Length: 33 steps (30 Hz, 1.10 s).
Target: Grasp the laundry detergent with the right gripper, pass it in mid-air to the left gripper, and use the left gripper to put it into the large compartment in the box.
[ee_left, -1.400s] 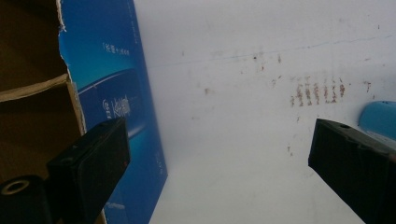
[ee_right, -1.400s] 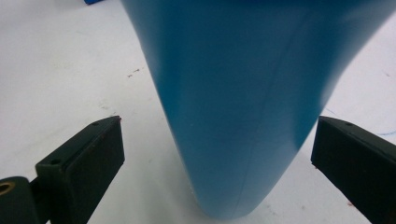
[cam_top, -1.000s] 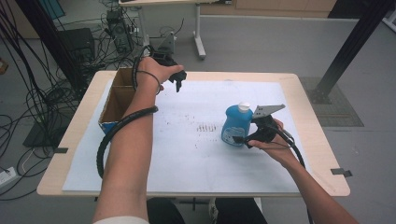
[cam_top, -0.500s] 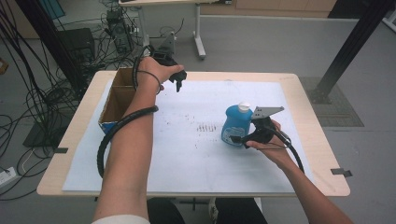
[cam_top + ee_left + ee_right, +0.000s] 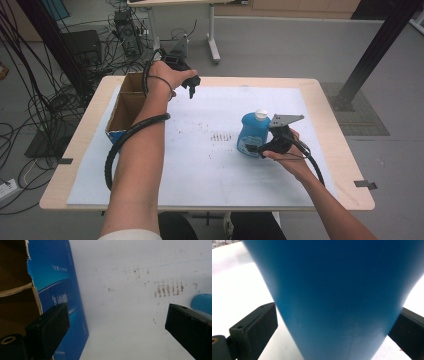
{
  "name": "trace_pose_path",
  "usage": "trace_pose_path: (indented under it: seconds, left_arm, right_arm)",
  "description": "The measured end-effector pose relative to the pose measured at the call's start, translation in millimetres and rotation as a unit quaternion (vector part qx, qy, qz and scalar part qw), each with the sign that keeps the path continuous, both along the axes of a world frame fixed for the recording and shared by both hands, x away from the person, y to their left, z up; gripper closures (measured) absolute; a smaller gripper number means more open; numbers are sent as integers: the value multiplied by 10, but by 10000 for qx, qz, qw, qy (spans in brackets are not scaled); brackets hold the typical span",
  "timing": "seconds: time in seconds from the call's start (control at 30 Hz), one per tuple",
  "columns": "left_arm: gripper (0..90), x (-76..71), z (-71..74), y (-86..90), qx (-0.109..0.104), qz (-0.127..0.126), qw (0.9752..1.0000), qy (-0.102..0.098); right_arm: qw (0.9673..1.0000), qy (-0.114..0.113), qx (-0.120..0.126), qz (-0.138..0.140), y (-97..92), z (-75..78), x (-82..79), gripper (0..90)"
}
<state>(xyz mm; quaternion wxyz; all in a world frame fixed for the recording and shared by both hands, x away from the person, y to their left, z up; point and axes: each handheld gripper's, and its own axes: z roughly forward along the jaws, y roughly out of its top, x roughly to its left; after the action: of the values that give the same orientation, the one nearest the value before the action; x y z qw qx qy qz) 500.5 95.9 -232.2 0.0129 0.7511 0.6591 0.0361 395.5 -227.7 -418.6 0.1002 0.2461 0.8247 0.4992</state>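
Note:
A blue plastic bottle [image 5: 252, 131] with a white cap [image 5: 261, 114] stands upright right of the table's middle. My right gripper [image 5: 250, 148] comes at its lower body from the right. In the right gripper view, the blue bottle [image 5: 332, 277] sits between the two jaws, and each jaw presses a side of it; my right gripper [image 5: 337, 315] is shut on it. My left gripper [image 5: 192, 91] hangs open over the far left of the white sheet, jaws pointing down. In the left gripper view, my left gripper [image 5: 117, 315] has nothing between its widely spread jaws.
An open cardboard box [image 5: 131, 100] with a blue printed side [image 5: 60, 290] stands at the table's far left edge, beside my left gripper. The white sheet [image 5: 210, 165] carries small brown marks near its middle. Cables and a desk leg lie on the floor behind.
My right gripper has slid a little to the left, closer around the bottle's base. The bottle and my left gripper have stayed where they were.

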Motion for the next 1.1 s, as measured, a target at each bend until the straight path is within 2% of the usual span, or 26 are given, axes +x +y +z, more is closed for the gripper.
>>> trace_pose_path:
  seconds: [0.4, 1.1]
  left_arm:
    - [60, 0, 3, -9, 9, -10, 10000, 0]
    - [60, 5, 10, -25, 4, -4, 10000, 1]
  right_arm:
    - [9999, -48, 88, 6, 0, 7, -1, 14]
    - [9999, -101, 56, 38, 8, 14, -4, 13]
